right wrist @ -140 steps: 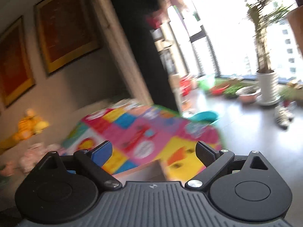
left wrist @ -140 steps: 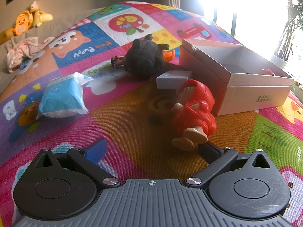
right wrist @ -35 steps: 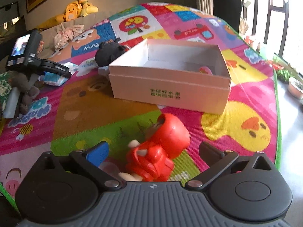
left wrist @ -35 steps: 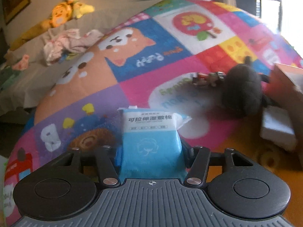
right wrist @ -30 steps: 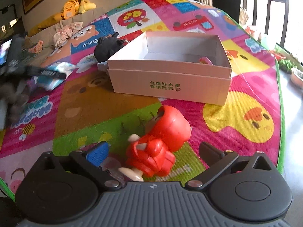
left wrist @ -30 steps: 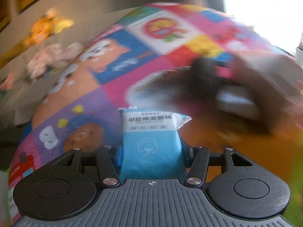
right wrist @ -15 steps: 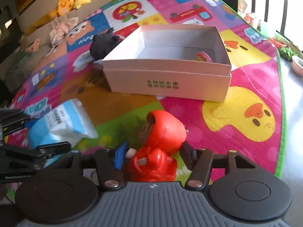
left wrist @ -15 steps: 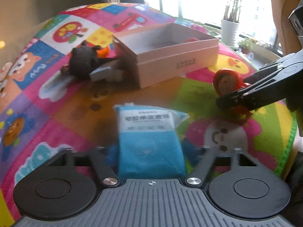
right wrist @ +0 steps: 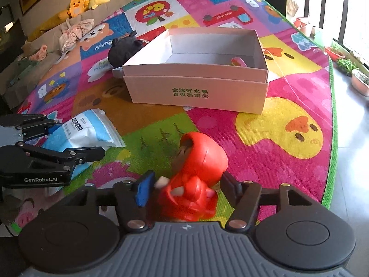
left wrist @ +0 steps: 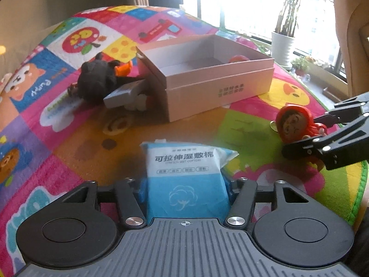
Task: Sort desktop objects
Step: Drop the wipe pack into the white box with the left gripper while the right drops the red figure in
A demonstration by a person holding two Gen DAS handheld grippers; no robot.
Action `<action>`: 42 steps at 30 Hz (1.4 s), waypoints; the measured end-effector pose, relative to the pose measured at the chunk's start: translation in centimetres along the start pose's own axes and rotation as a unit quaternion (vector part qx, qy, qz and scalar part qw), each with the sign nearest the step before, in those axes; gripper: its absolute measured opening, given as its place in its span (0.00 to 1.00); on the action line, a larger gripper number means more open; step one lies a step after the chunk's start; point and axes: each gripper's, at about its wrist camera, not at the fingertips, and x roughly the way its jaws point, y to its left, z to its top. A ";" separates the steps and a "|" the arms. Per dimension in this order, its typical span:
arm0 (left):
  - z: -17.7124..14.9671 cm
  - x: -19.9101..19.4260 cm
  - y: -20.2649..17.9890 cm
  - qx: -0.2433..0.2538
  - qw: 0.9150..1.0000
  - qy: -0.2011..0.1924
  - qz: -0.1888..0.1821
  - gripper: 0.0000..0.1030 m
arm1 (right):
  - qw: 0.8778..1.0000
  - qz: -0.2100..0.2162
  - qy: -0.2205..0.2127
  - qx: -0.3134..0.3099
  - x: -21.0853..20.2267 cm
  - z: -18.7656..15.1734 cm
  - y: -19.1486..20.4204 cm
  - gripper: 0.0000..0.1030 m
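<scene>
My left gripper (left wrist: 185,184) is shut on a blue and white packet of wet cotton (left wrist: 184,175) and holds it above the mat; it also shows in the right wrist view (right wrist: 85,129). My right gripper (right wrist: 186,189) is shut on a red hooded doll (right wrist: 196,175), seen at the right in the left wrist view (left wrist: 295,124). An open pink cardboard box (right wrist: 196,87) stands ahead of both, also seen in the left wrist view (left wrist: 219,87), with a small pink item (right wrist: 238,61) inside.
A black plush toy (left wrist: 96,80) and a small grey box (left wrist: 124,94) lie left of the cardboard box. The colourful play mat (right wrist: 288,124) ends at a green edge on the right. Potted plants (left wrist: 282,39) stand by the window.
My left gripper took up the packet and swung right toward the box. My right gripper closed on the red doll and lifted it slightly.
</scene>
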 end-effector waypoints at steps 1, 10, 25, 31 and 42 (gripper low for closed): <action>-0.1 -0.2 -0.2 0.002 1.000 -0.003 0.003 0.58 | 1.000 -0.001 0.001 -0.005 0.0 0.0 0.0 0.56; 2.2 -2.8 -1.9 -0.012 0.998 -0.051 -0.026 0.57 | 0.999 0.022 -0.002 -0.025 -2.7 1.2 -0.2 0.56; 14.4 0.5 -0.2 0.066 0.978 -0.195 0.019 0.57 | 0.980 -0.024 -0.198 -0.014 -13.6 10.7 -3.5 0.56; 14.7 6.3 -1.9 0.223 0.963 -0.153 0.012 0.57 | 0.979 -0.032 -0.200 -0.005 -11.3 12.7 -5.1 0.56; 13.6 6.8 1.4 0.199 0.969 -0.145 -0.012 0.93 | 0.985 -0.010 -0.172 0.025 -4.3 16.9 -8.1 0.56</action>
